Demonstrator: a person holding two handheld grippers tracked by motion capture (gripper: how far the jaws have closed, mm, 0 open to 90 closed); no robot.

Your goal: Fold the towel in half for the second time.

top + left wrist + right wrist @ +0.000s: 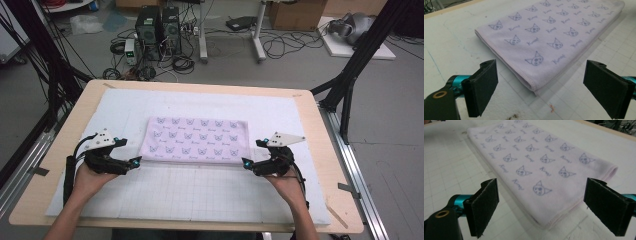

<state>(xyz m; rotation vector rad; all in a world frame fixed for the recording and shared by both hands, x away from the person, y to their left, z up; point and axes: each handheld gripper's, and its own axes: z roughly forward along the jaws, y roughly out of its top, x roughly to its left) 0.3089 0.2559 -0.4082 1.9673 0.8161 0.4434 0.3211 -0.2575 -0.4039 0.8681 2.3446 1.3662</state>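
Folded cat-print towel lies flat at centre frame on the gridded mat. Left gripper and right gripper flank its near corners, both released, jaws wide. Printed lettering illegible; forearms cut off at bottom edge.

— How is the left hand placed?
— Low at the left, holding the black two-jaw left gripper, jaws spread wide, pointing inward.
— And the right hand?
— Mirrored; its black two-jaw right gripper likewise gapes, aimed inward.
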